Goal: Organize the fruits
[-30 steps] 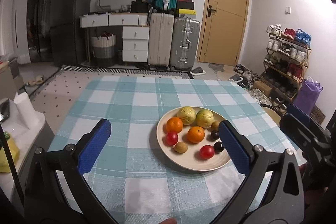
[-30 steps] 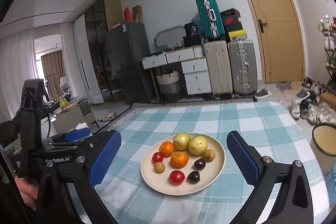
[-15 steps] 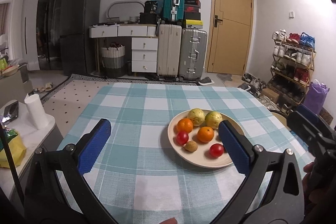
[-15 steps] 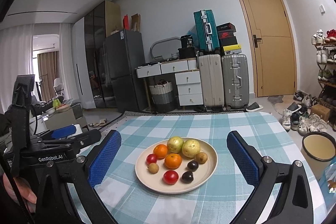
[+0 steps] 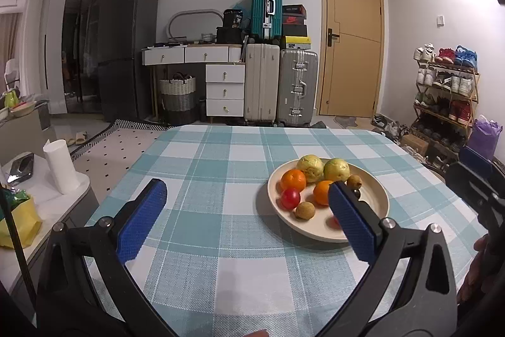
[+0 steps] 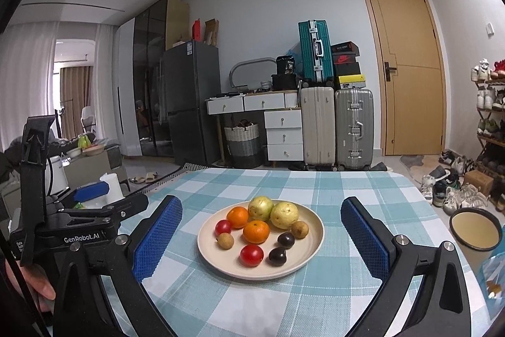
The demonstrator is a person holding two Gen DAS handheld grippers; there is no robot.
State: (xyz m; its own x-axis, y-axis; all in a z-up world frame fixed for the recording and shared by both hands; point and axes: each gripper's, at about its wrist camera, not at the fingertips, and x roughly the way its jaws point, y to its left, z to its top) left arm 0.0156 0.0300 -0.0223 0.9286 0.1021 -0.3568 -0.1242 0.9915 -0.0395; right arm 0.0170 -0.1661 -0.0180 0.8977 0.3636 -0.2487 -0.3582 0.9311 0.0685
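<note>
Cream plate (image 6: 307,258) of fruit mid-frame on checked tabletop (image 6: 363,188), right gripper (image 6: 262,239) jaws wide open, empty, right view shows both dark plums (image 6: 285,239), left gripper (image 5: 244,218) jaws wide open, empty, its right finger hiding them, plate right of centre

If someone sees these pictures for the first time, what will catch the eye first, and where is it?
First, the cream plate of bright fruit on the checked tablecloth: two oranges, two red fruits, two yellow-green ones, with small brown and dark ones. Next, the blue-padded jaws of the right gripper, wide open around that plate. Behind, the teal suitcase stands on top of the pile by the wall.
</note>
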